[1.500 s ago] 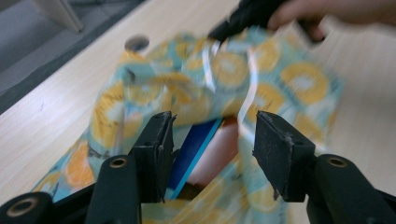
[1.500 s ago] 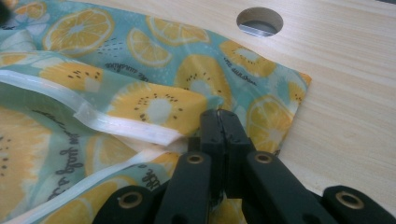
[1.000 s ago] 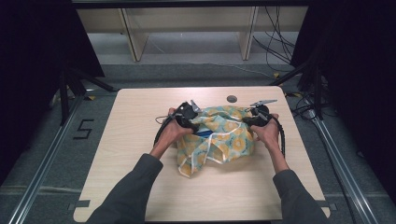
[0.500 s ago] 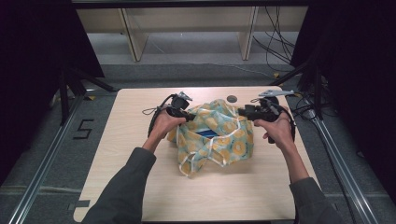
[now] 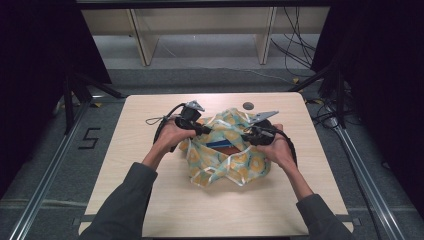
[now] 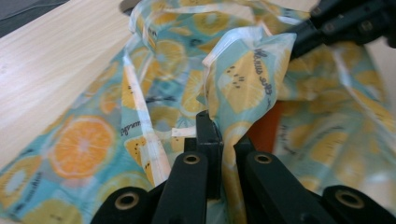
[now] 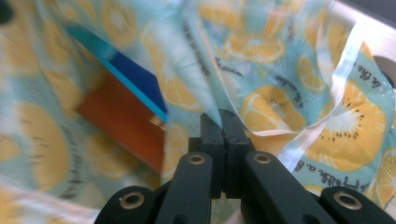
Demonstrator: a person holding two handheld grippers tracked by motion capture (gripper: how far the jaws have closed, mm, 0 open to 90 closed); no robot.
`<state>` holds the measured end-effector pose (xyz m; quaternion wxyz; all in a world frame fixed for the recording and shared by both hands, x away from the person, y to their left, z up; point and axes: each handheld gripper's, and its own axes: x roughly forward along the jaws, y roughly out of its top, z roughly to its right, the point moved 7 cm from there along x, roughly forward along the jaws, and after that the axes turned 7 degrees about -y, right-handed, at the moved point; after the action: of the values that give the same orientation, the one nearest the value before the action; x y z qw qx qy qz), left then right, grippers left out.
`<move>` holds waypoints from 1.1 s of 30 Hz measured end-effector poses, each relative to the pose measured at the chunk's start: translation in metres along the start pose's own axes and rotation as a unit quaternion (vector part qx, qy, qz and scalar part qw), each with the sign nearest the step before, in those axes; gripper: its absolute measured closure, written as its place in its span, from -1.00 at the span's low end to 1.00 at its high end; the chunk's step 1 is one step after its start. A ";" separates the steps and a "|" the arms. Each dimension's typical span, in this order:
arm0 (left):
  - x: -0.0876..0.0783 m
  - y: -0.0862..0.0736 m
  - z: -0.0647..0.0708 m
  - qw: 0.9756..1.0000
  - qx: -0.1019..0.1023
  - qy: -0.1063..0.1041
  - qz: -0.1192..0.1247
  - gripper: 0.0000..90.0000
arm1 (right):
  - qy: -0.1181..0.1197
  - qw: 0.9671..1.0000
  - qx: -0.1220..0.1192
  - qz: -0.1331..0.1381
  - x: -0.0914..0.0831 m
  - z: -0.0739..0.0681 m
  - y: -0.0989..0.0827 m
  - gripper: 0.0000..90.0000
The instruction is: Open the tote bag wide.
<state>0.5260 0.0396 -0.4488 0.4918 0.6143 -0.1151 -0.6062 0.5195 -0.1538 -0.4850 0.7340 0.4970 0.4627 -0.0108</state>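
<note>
Fruit-print bag [image 5: 227, 155] sits mid-bench [image 5: 150, 200]. Left gripper [image 5: 202, 129] at 10 o'clock and right gripper [image 5: 248, 134] at 2 o'clock each have jaws clamped on its rim, likely spreading the mouth to show the orange-and-blue box [image 5: 222, 146].

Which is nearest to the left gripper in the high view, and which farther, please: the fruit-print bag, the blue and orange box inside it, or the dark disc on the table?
From the left gripper:
1. Fruit-print bag, its edge pinched in that gripper.
2. Blue and orange box, inside the bag's opening, toward the person.
3. Dark disc, on the table's far side, beyond the bag.
</note>
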 end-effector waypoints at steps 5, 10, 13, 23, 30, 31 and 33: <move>-0.018 -0.006 0.029 0.999 0.027 -0.031 0.010 0.96 | 0.070 0.997 0.025 0.018 -0.033 -0.007 0.002 1.00; -0.036 -0.004 0.052 0.998 0.051 -0.034 0.020 0.97 | 0.113 0.992 0.025 0.044 -0.062 -0.016 0.008 1.00; -0.046 -0.001 0.063 0.997 0.056 -0.045 0.026 0.97 | 0.135 0.989 0.018 0.063 -0.079 -0.022 0.015 1.00; -0.058 0.022 0.032 0.997 0.015 -0.019 0.070 0.96 | 0.093 0.991 0.012 0.091 -0.103 -0.012 0.057 1.00; -0.014 0.011 -0.030 0.996 -0.026 0.078 0.023 0.95 | -0.028 0.999 0.010 0.024 -0.023 0.026 0.069 1.00; -0.007 0.006 -0.039 0.995 -0.033 0.090 0.007 0.95 | -0.037 0.999 0.010 0.020 -0.012 0.029 0.067 1.00; 0.002 -0.006 -0.054 0.993 -0.048 0.105 -0.017 0.95 | -0.040 0.999 0.020 -0.021 0.009 0.033 0.056 0.90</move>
<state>0.5702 0.0661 -0.4666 0.5192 0.6523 -0.0233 -0.5517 0.5736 -0.1454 -0.4481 0.7413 0.5011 0.4431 -0.0555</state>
